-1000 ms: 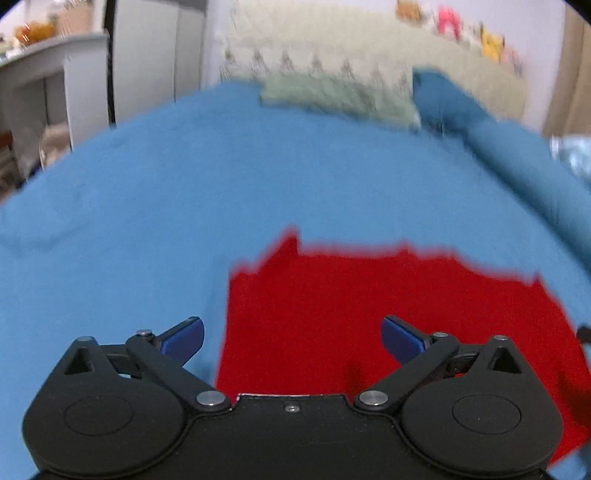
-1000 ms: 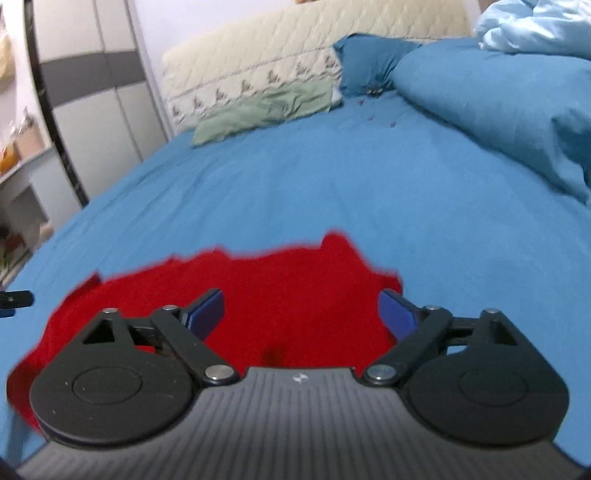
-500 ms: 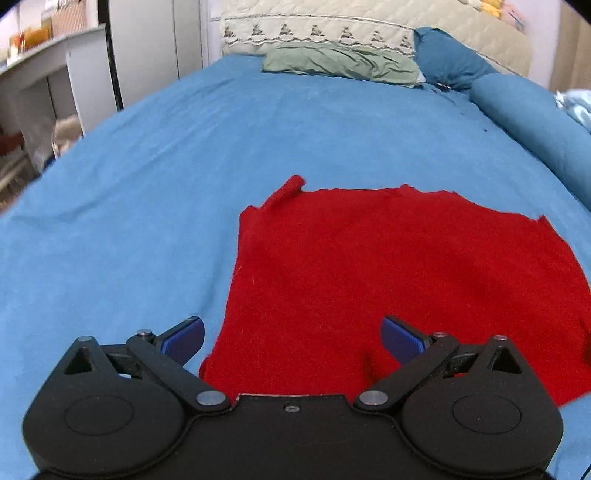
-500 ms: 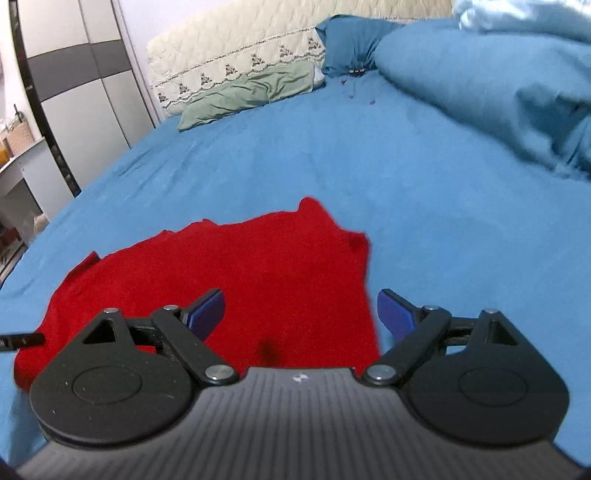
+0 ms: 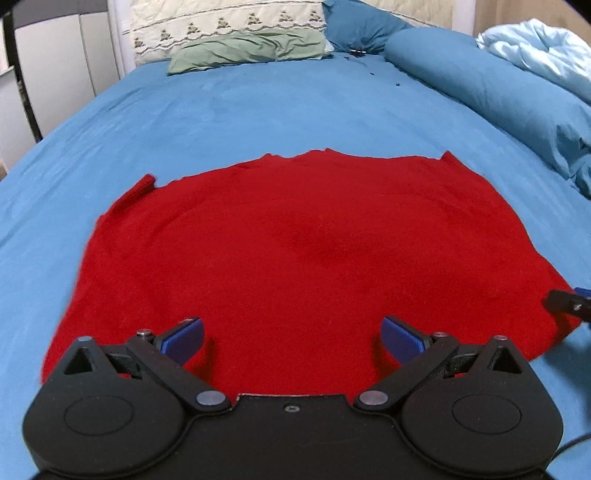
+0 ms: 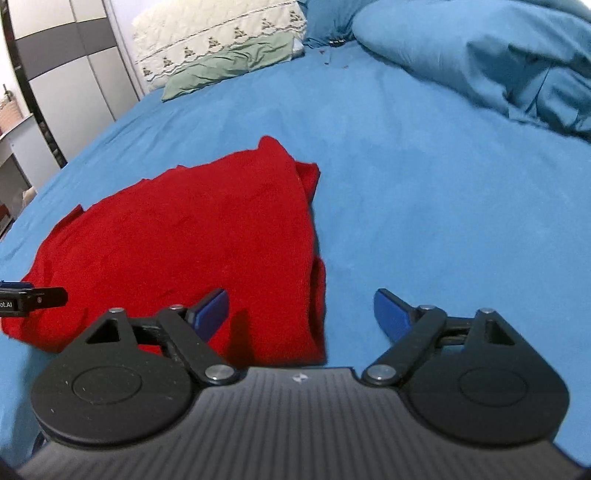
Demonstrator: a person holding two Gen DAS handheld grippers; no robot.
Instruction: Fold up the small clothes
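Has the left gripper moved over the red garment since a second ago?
Yes. The left gripper has shifted rightward: the red garment now spans its whole view, and the green pillow sits further left.

A bed (image 5: 258, 110) covered by a blue sheet carries everything. A red garment (image 5: 295, 251) lies spread flat on its near part, one side edge doubled under. At the head rest a green pillow (image 5: 247, 50) and a blue one (image 5: 362, 26); a bunched blue duvet (image 6: 480, 55) runs along the side. A few small dark specks, perhaps lint, dot the sheet near the pillows.
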